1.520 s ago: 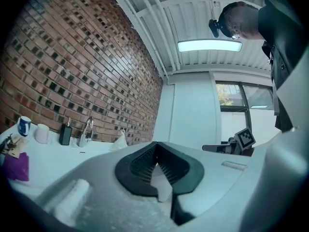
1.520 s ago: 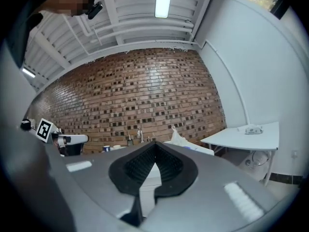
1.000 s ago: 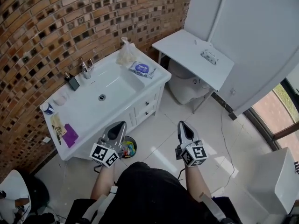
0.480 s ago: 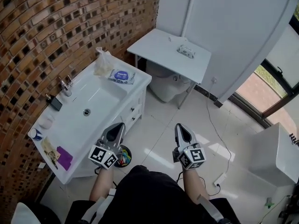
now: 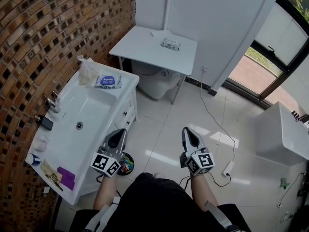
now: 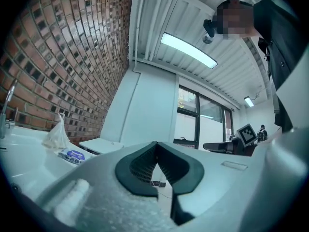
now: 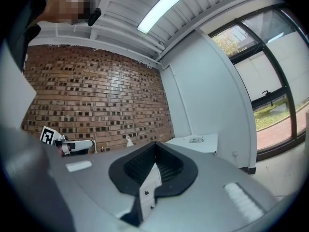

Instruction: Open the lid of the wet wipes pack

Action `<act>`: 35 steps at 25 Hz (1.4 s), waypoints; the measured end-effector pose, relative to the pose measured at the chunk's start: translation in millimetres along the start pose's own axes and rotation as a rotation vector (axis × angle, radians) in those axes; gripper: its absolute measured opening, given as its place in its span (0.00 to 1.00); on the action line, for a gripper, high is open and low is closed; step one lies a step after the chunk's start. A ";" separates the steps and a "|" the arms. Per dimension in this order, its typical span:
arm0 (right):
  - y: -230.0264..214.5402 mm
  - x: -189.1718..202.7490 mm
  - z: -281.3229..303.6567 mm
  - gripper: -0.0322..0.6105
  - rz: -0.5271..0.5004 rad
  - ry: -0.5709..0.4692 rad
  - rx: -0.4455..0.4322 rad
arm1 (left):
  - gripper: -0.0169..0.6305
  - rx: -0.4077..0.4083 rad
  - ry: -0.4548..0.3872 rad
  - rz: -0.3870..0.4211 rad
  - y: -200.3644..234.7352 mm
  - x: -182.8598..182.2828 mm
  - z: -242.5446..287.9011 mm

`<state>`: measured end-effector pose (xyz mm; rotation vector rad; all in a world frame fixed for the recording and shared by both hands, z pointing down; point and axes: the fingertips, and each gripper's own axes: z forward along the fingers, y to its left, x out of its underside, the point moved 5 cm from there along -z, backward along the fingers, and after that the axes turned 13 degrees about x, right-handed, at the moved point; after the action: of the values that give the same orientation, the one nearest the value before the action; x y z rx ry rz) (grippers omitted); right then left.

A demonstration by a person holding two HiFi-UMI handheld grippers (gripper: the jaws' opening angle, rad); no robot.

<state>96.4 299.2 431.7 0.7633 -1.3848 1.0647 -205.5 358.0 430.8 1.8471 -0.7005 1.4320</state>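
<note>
a bathroom: a white vanity (image 5: 126, 115) with a sink basin (image 5: 89, 111) and tap (image 5: 50, 102) stands against a brick wall (image 5: 58, 23). a toilet (image 5: 152, 81) sits just beyond the vanity's far end, a wet wipes pack (image 5: 107, 81) lies on the vanity's top, and glossy white floor tiles (image 5: 193, 115) run in front of it.

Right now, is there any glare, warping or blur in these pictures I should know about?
Head view: even daylight, sharp, brick wall bowed by the lens, glare patches on the floor tiles. Left gripper view: fisheye with dark corners, ceiling light very bright, wet wipes pack tiny. Right gripper view: same warping, window bright.
</note>
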 end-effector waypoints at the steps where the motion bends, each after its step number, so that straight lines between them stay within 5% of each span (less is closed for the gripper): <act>1: -0.5 0.7 -3.6 0.05 -0.003 0.003 0.011 | 0.03 0.011 0.001 -0.004 -0.2 0.3 0.9; 15: -16.1 10.7 -66.8 0.05 0.002 0.027 0.168 | 0.03 0.138 0.051 -0.119 -14.4 38.6 17.5; 35: -100.5 -5.6 -46.6 0.05 0.040 -0.017 0.140 | 0.03 0.138 0.013 -0.032 -50.5 26.6 91.3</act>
<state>207.0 303.7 438.5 0.8512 -1.3552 1.1982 -105.8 317.3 432.6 1.9424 -0.5758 1.5029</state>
